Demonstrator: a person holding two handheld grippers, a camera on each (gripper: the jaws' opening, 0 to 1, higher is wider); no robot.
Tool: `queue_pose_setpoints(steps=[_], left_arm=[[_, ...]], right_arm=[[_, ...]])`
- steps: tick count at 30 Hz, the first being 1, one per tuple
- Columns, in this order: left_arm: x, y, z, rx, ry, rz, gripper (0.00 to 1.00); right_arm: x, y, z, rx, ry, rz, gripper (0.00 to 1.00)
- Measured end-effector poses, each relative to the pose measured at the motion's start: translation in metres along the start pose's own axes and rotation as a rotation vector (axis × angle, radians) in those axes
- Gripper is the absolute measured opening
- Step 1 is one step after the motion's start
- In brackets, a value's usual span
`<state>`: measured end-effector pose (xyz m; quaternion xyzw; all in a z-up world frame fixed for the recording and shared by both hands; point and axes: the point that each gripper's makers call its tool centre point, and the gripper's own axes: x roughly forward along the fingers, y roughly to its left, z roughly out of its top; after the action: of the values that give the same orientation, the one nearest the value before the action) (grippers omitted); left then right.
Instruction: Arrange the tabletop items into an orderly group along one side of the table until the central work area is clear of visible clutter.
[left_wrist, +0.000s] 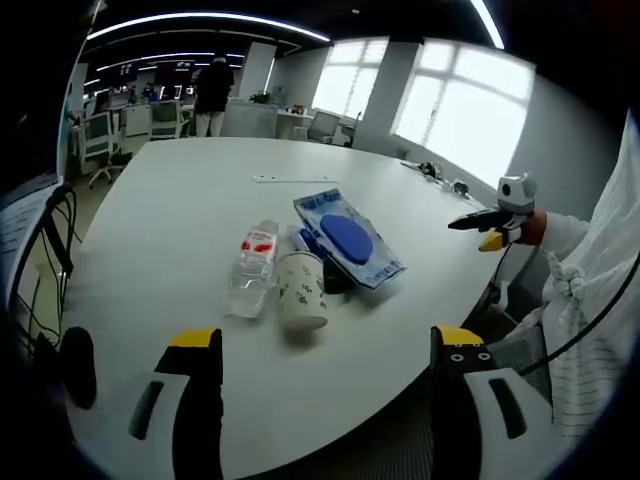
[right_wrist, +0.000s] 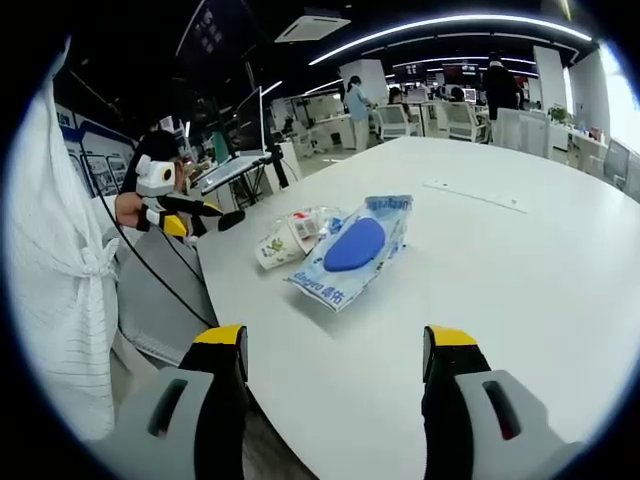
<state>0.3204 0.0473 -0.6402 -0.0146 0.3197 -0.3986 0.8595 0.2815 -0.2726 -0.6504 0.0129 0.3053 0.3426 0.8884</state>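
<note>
Haven't grabbed anything yet, both fingers spread empty, next I reach for the white paper cup (left_wrist: 301, 291) near the table (left_wrist: 180, 200) edge.

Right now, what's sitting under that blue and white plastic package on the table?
The package is propped on something dark beside the paper cup, its far end on the white table. What that dark thing is can't be told; the package covers most of it.

bottles: 1 seen, clear w/ red label (left_wrist: 252, 268)
paper cups: 1, lay on side (left_wrist: 301, 291)
blue pkgs: 1 (left_wrist: 347, 239)
white strips: 1, far on tbl (left_wrist: 293, 179)
grippers: 2 (left_wrist: 318, 368) (right_wrist: 333, 365)
</note>
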Motion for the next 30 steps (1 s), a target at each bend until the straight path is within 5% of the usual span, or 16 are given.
queue_pose_setpoints(steps=[30], left_arm=[[-0.001, 0.001, 0.001, -0.002, -0.005, 0.004, 0.88]], right_arm=[[0.004, 0.009, 0.006, -0.008, 0.001, 0.002, 0.7]])
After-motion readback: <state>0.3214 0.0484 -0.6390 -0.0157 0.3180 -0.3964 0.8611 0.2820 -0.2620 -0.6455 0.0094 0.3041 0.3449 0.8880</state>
